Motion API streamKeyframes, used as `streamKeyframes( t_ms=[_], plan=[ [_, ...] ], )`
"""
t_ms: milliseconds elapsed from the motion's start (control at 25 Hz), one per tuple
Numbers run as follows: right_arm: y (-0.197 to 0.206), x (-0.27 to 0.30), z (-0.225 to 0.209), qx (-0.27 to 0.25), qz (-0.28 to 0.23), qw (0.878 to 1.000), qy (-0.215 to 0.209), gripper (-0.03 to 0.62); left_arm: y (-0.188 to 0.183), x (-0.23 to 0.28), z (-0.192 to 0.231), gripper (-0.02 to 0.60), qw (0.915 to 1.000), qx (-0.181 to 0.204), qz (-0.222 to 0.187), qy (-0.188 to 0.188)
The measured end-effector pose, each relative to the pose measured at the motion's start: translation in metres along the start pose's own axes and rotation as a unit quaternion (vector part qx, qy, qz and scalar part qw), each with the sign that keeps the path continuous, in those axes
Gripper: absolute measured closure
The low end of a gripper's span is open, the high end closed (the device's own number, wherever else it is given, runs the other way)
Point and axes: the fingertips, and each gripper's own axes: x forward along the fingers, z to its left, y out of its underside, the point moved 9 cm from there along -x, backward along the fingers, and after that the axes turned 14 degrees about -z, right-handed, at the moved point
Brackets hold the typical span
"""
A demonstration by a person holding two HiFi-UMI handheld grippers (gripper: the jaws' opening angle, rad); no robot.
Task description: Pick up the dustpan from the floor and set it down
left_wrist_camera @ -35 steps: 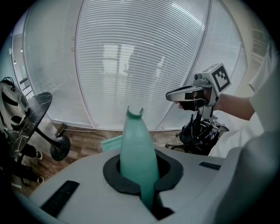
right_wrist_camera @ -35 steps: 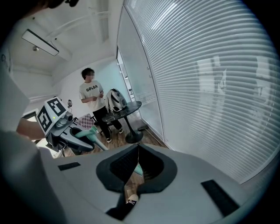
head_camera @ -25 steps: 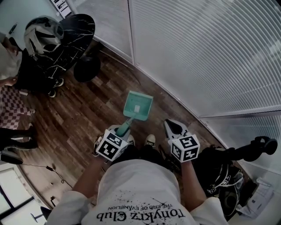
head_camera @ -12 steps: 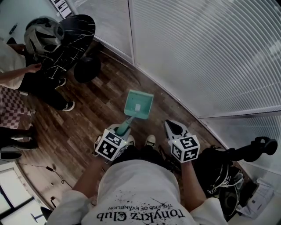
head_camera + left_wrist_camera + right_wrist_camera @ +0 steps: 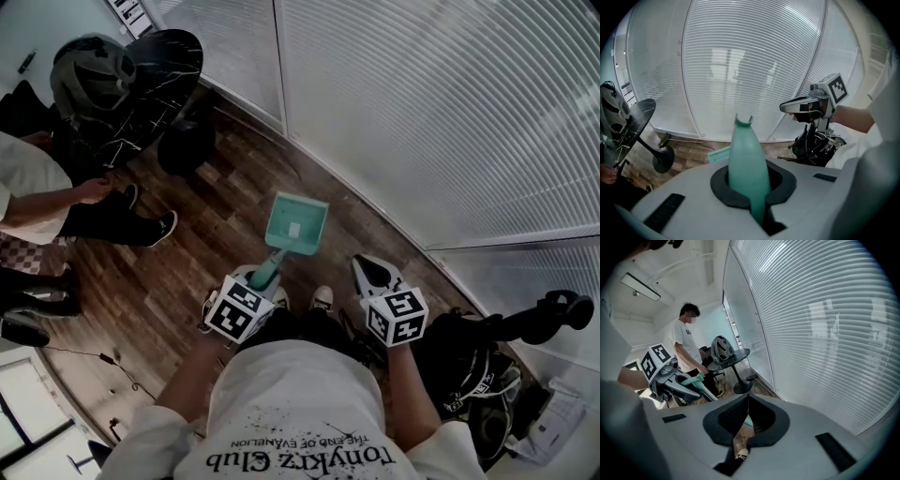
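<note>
Wooden floor (image 5: 187, 262) bounded by slatted glass wall (image 5: 450, 112). Round black table (image 5: 155, 66) at floor's far left corner, helmet (image 5: 89, 80) on it; bystander (image 5: 37, 192) beside table. Teal dustpan (image 5: 296, 225) near floor edge along wall, pan end pointing toward wall; whether pan touches floor, cannot tell. Left gripper (image 5: 253, 281): jaws clamped tight on dustpan handle (image 5: 747, 159), which sticks out between them. Right gripper (image 5: 367, 270): just beside left, jaws closed together, nothing between them.
</note>
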Motion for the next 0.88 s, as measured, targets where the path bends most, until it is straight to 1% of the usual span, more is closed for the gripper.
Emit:
streamKeyframes(
  t_ms=[280,400,560,880],
  plan=[
    [0.002,0.002,-0.001,0.006,0.004,1.0,0.0,0.568,0.001,0.003,0.004,0.558,1.0,0.001,0.007,0.002],
    [0.006,0.002,0.0,0.018,0.001,1.0,0.001,0.568,0.007,0.005,0.005,0.558,1.0,0.006,0.003,0.004],
    [0.009,0.009,-0.003,0.019,0.0,1.0,0.001,0.568,0.013,0.011,0.01,0.558,0.9999,0.008,0.009,0.003],
    [0.019,0.013,-0.009,0.031,0.012,0.999,0.003,0.568,0.024,0.03,0.019,0.558,0.9999,-0.002,0.011,0.004]
  ],
)
